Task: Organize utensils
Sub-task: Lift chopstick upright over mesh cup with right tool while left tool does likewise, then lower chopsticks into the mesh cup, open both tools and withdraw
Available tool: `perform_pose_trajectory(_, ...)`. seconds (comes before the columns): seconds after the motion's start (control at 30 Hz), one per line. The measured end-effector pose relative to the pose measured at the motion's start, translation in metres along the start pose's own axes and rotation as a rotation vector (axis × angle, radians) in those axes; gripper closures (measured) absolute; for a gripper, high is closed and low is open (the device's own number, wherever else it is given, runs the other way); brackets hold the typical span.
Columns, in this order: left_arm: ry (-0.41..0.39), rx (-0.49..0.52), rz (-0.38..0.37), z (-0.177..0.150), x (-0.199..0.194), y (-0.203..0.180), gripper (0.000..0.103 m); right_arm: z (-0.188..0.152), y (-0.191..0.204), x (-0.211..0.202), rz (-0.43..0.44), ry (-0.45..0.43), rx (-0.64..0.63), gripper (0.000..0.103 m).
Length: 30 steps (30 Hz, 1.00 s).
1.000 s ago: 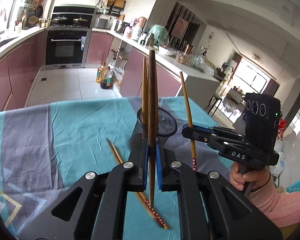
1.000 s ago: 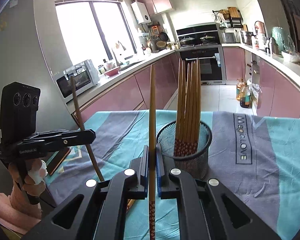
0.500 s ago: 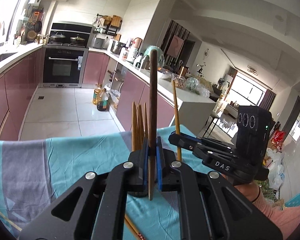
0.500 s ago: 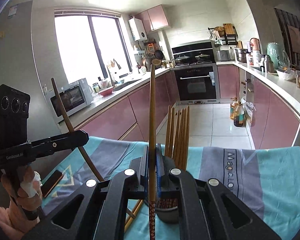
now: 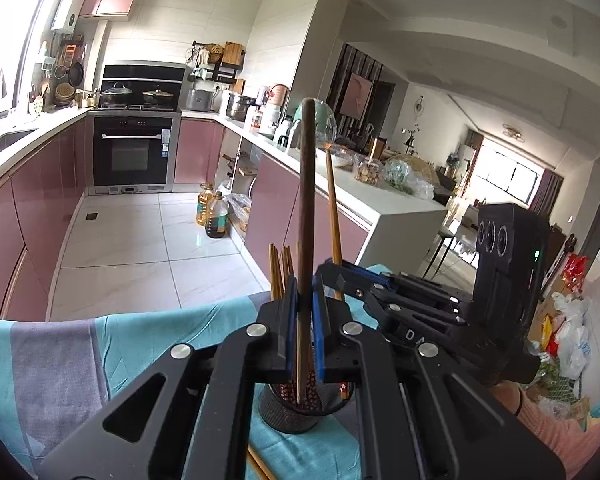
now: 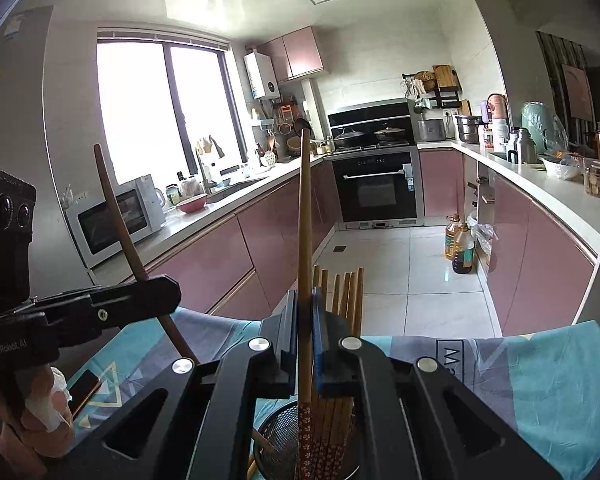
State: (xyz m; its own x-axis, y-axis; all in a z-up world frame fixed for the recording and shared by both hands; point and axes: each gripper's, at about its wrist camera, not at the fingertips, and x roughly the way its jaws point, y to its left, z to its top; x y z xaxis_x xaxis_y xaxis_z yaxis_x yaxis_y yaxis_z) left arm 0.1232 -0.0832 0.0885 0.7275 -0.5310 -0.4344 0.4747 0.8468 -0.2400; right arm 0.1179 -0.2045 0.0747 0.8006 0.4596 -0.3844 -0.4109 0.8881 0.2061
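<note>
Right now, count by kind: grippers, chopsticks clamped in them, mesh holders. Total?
Grippers: 2 (left gripper, right gripper)
Clamped chopsticks: 2 (dark chopstick in the left, light chopstick in the right)
Black mesh holder: 1
Total: 5
Not counted: the chopstick bundle in the holder, which overlaps too much to count.

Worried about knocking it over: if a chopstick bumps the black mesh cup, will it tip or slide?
The mesh cup looks light, so it would probably slide on the cloth. The tall chopsticks inside rise well above its rim, so it may tip easily.
</note>
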Motion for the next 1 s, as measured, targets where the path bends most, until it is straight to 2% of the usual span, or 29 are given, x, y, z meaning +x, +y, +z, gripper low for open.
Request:
perform_pose_trajectory(0.17,0.077,0.042,0.014,-0.011,0.023,-0.006,0.095,-0.009,-0.002,0.012,-0.022,0.015,-0.005,0.097)
perform_pose_trajectory(0.43,0.192,0.071,0.011,-0.029,0.052,-0.005,0.095,-0.031,-0.006,0.023,-0.020,0.140,0.007,0.097)
perform_pose_trajectory(0.67,0.252,0.060,0.024,-0.032,0.074,0.006,0.095,-0.044,-0.010,0.034,-0.045,0.228,0.016,0.097)
perform_pose_trajectory(0.83,0.274,0.054,0.047,-0.034,0.089,0.013,0.094,-0.047,-0.015,0.034,-0.049,0.231,0.031,0.096)
perform_pose_trajectory(1.0,0.277,0.073,0.054,-0.039,0.097,0.012,0.088,-0.048,-0.015,0.029,-0.042,0.219,0.049,0.096)
